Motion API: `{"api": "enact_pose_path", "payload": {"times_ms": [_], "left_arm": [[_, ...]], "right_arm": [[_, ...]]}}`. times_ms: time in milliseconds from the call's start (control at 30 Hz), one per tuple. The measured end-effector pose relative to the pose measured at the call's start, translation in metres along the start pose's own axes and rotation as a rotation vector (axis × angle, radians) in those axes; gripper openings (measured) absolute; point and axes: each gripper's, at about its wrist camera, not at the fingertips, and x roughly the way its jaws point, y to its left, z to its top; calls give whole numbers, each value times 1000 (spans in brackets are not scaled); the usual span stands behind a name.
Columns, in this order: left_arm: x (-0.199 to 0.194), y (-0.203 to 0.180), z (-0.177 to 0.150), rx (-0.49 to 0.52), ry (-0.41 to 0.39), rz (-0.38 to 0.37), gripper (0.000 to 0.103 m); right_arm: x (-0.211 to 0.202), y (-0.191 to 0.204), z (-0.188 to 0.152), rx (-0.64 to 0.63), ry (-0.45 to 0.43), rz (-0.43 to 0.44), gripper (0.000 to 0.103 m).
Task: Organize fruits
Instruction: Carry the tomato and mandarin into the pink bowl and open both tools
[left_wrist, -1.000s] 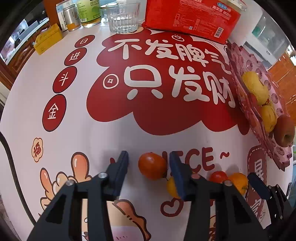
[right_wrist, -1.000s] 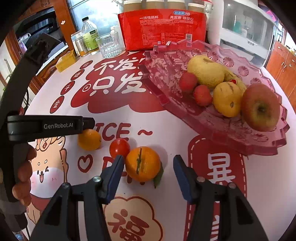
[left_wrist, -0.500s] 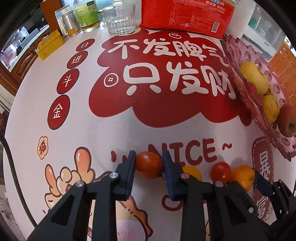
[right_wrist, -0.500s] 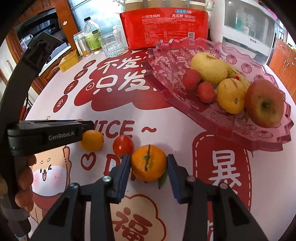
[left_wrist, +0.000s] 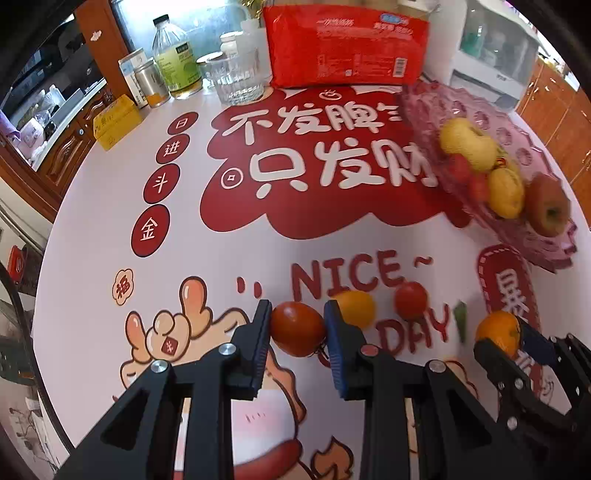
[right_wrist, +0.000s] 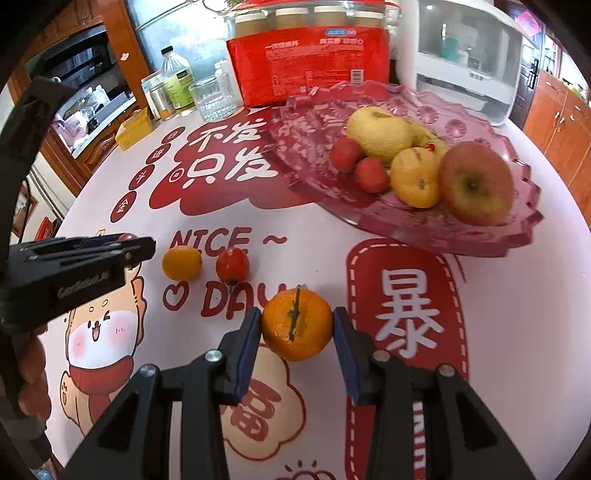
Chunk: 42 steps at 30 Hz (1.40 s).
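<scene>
Pink tray (left_wrist: 546, 243) blurred, edge-cropped

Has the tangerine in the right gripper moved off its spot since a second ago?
Yes. The tangerine has shifted from beside the printed "DAY" toward the cloud print nearer the camera, clamped in the right gripper.

Right gripper (right_wrist: 297, 325) clamps mandarin (right_wrist: 297, 324) (stem up); pink tray (right_wrist: 491, 236) beyond.

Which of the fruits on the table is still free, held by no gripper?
Two: the small yellow-orange fruit and the small red tomato beside it, under the word NICE.
</scene>
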Motion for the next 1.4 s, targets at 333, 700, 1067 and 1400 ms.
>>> {"api": "enact_pose_path", "payload": {"times_ms": [333,700,1067,1400], "left_arm": [[-40,-36,-15,34,-36,-41,27],[-82,-90,-27,83,-77,-89,27],[-124,-115,1,84,-147,-117,27],[-135,-126,58,70,-196,-115,27]], "right_arm": [[-40,-23,-9,15,-38,-27,40],[-85,-59,-15,33,-96,-65,40],[-125,-71,14,-14,-184,-98,40],[-143,-91,76,-42,-235,-128,40]]}}
